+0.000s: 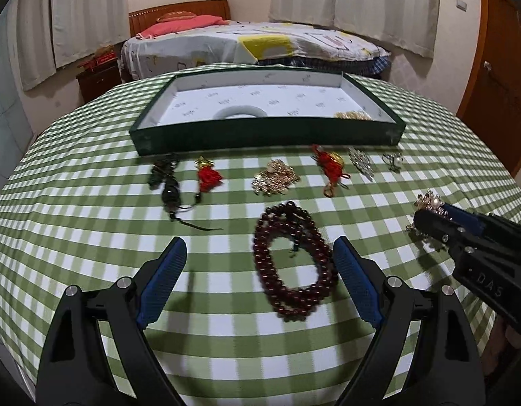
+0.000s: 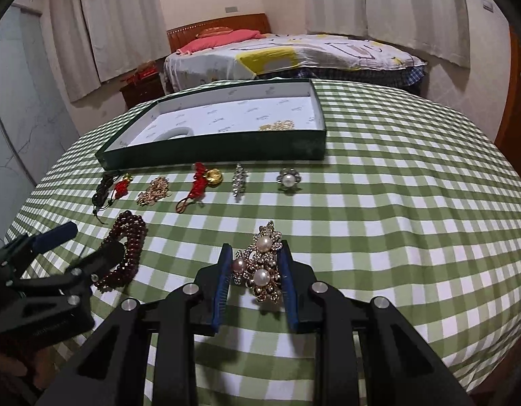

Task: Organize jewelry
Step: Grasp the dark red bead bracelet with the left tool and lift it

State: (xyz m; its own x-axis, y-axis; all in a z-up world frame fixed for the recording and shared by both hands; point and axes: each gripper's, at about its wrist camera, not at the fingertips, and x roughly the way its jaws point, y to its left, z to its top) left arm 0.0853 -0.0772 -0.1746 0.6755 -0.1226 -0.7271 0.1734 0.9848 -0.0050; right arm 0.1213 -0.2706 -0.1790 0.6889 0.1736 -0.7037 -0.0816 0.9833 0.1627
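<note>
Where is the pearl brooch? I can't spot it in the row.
In the right wrist view, the pearl brooch sits between the right gripper pads, nearer than the row, right of the red beads.

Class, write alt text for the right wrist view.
The right gripper closes around a pearl brooch on a green checked tablecloth. Beyond lie more jewelry pieces and an open green tray; the left gripper reaches dark red beads.

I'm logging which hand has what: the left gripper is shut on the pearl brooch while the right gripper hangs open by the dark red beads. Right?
Sides are swapped. The right wrist view shows the right gripper closed on the pearl brooch; the left gripper is open by the dark red beads.
</note>
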